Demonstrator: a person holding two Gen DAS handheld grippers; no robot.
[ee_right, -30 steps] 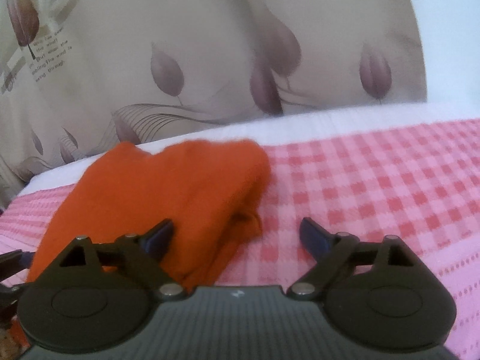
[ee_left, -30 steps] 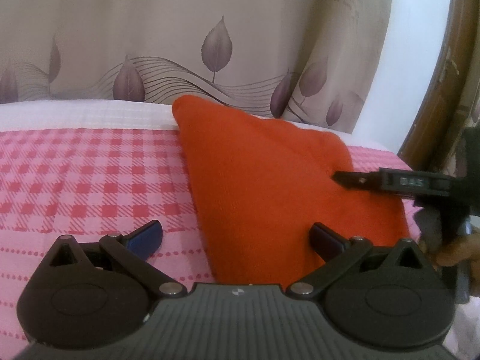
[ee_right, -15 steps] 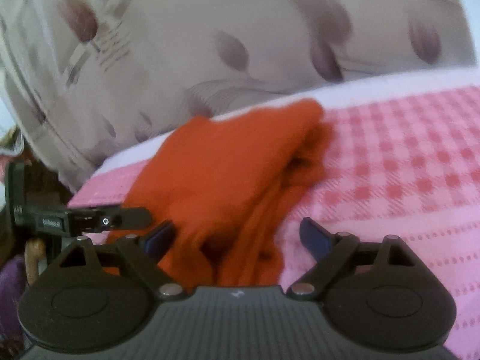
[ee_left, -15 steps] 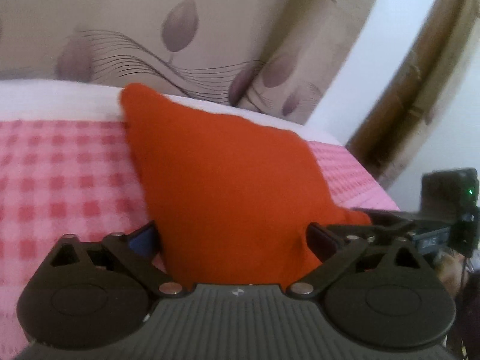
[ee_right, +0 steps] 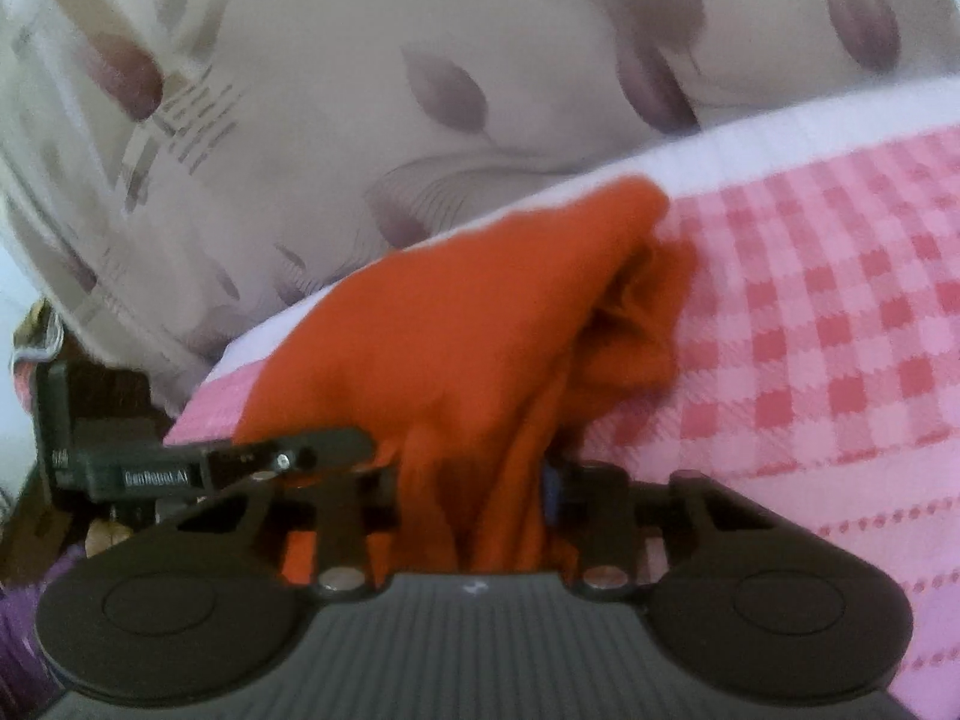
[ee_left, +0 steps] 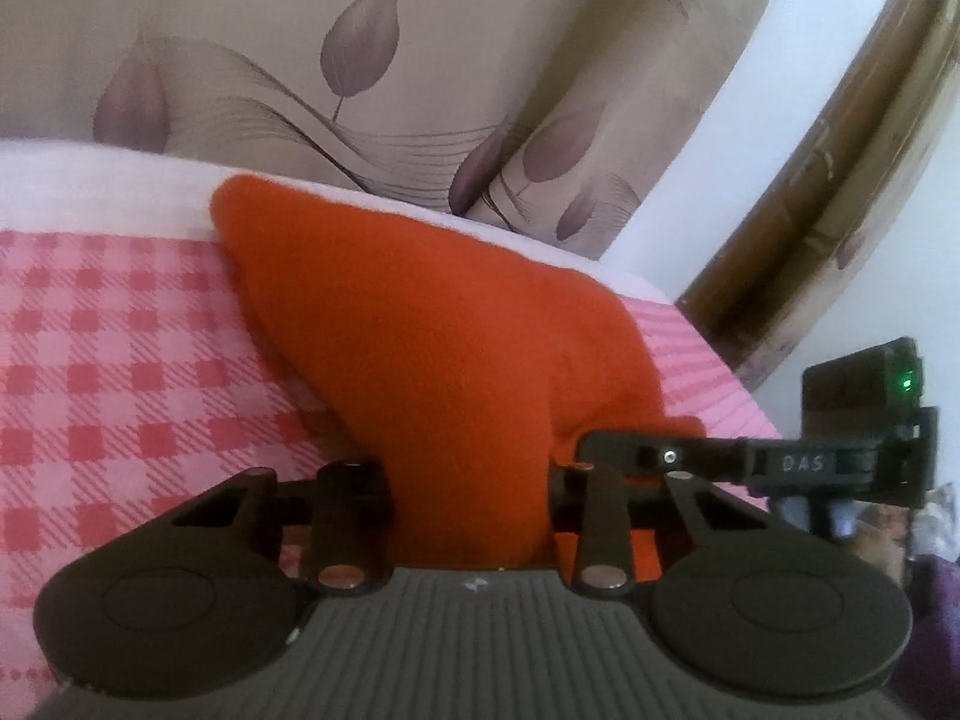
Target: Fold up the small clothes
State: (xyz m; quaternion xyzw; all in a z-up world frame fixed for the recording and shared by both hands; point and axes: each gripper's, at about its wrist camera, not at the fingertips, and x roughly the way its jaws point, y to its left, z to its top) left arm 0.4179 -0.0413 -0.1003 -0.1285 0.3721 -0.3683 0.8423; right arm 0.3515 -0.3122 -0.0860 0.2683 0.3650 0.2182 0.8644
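Observation:
An orange cloth (ee_left: 420,336) lies on the pink checked bedcover (ee_left: 108,372), its far corner near the white strip at the bed's far edge. My left gripper (ee_left: 471,480) is shut on the cloth's near edge, which bunches up between its jaws. My right gripper (ee_right: 474,492) is shut on the same orange cloth (ee_right: 456,330), with folds gathered between its jaws. Each gripper shows in the other's view: the right one (ee_left: 606,450) at the right of the left wrist view, the left one (ee_right: 336,450) at the left of the right wrist view, close together on the cloth's near edge.
A beige curtain with purple leaf print (ee_left: 360,60) hangs behind the bed. A wooden frame (ee_left: 840,180) stands at the right past the bed's edge. The bedcover (ee_right: 840,330) stretches right of the cloth. Purple fabric (ee_right: 24,630) sits low at the left.
Both grippers moved in to the cloth's near edge and closed on it; they were open a second ago. The cloth's near edge has lifted and bunched.

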